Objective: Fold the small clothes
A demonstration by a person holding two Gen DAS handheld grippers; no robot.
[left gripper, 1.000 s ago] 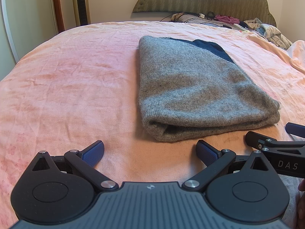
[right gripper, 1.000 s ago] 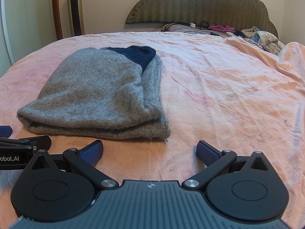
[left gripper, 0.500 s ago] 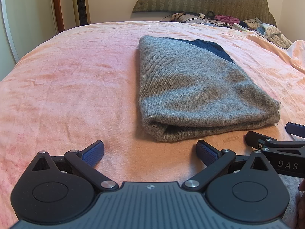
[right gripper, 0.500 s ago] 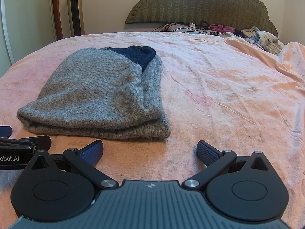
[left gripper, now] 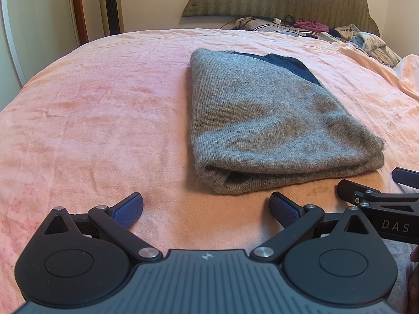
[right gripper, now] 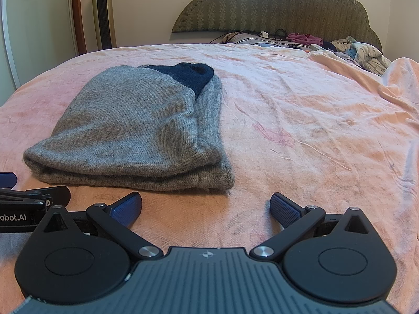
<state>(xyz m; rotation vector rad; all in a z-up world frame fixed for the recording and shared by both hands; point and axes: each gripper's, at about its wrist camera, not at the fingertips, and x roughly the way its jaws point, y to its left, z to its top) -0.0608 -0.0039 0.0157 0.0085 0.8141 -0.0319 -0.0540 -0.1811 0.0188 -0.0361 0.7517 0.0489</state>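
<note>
A grey knitted garment (left gripper: pixel 264 120) lies folded in a thick rectangle on the pink bedspread (left gripper: pixel 91 110), with a dark blue part (left gripper: pixel 290 65) showing at its far end. In the right wrist view the same garment (right gripper: pixel 136 130) sits ahead and to the left. My left gripper (left gripper: pixel 206 206) is open just short of the garment's near fold, holding nothing. My right gripper (right gripper: pixel 206 205) is open too, near the garment's front right corner, apart from it. Each gripper shows at the edge of the other's view.
A padded headboard (right gripper: pixel 282 7) stands at the far end of the bed. Loose clothes, cables and a pillow (right gripper: pixel 361 52) are heaped below it. A tower fan (right gripper: pixel 103 18) and a wooden frame stand by the wall at the far left.
</note>
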